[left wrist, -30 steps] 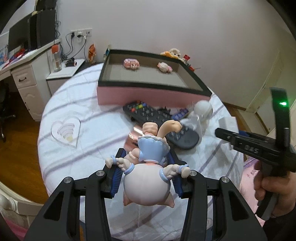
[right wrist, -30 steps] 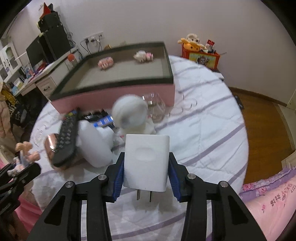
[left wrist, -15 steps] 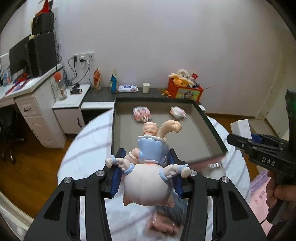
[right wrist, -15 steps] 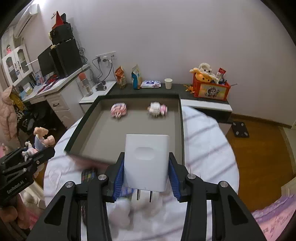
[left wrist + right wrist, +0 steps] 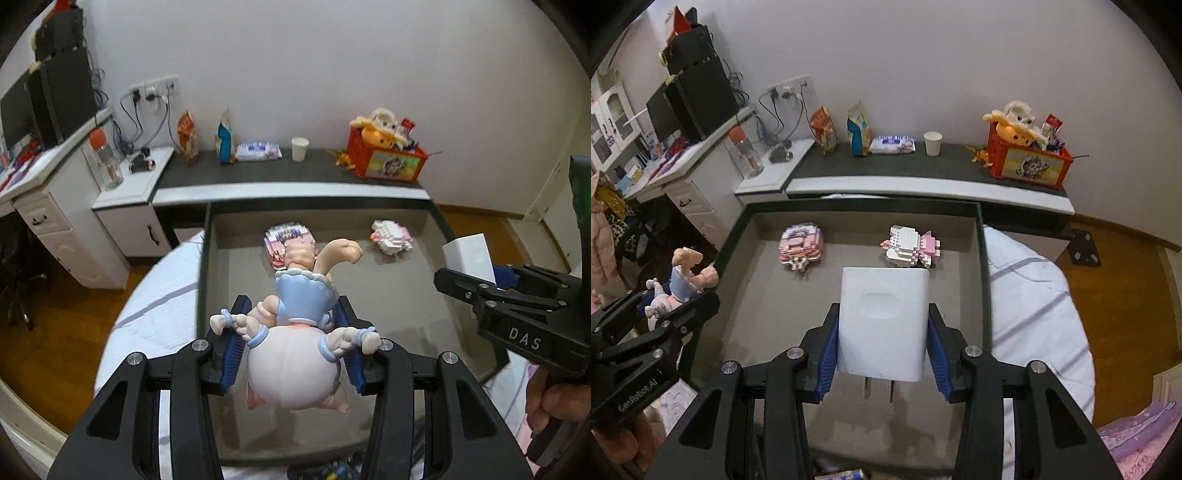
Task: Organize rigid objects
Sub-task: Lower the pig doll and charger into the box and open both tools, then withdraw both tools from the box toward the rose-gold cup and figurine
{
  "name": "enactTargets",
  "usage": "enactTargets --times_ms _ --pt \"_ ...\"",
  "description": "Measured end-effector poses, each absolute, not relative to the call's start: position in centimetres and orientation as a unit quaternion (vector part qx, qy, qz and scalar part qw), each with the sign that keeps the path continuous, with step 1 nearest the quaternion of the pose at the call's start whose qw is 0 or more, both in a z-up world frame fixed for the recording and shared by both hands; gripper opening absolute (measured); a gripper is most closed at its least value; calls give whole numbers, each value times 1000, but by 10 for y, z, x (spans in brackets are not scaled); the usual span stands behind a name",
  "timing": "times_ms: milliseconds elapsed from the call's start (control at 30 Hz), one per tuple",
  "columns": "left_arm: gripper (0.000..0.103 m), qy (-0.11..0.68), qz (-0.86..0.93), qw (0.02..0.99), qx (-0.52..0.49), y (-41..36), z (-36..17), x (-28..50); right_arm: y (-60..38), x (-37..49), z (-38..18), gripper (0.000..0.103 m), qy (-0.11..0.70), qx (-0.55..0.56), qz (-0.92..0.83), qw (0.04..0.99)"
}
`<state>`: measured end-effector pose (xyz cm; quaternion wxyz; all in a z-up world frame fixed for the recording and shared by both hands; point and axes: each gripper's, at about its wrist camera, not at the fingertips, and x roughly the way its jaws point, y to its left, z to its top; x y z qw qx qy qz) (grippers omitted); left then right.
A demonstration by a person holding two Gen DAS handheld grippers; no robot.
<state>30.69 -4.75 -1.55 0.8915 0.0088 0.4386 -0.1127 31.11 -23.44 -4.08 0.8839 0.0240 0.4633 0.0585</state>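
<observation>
My left gripper (image 5: 293,343) is shut on a pink doll figurine in a blue dress (image 5: 299,354) and holds it above the grey floor of the dark-rimmed tray (image 5: 204,258). My right gripper (image 5: 882,343) is shut on a white plug charger (image 5: 884,325), prongs pointing down, above the tray (image 5: 983,266). Two pink-and-white block toys lie at the tray's far end, one on the left (image 5: 801,245) and one on the right (image 5: 912,249). Each gripper shows in the other's view: the right one (image 5: 480,284) and the left one (image 5: 676,299).
The tray rests on a round table with a white striped cloth (image 5: 1034,295). Behind it runs a low dark shelf (image 5: 923,166) with snack bags, a paper cup and a red toy crate (image 5: 1028,158). A white desk (image 5: 55,206) stands at the left.
Both grippers have risen and moved forward over the tray, carrying the figurine and the charger. The remote and other table items have dropped out of view below.
</observation>
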Motion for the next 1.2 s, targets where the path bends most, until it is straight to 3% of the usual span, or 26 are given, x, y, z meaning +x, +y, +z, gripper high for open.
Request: enactTargets --times_ms 567,667,733,833,867,933,1200 --pt "49 520 -96 848 40 -76 -75 353 -236 355 -88 44 519 21 47 853" --pt "68 513 -99 852 46 -78 -71 350 -235 356 -84 44 516 4 40 856" --pt "96 503 -87 858 55 -78 -65 347 -235 356 -84 46 517 5 43 855" --pt "98 491 -83 866 44 -70 -55 341 -235 353 -81 53 510 19 51 858" --pt "99 490 -83 867 38 -66 -53 341 -236 350 -78 66 505 19 45 862" --pt "102 485 -83 870 27 -58 -45 335 -240 345 -71 83 493 23 32 869" --pt "103 440 -89 894 3 -36 -8 286 -248 297 -35 84 453 46 36 889"
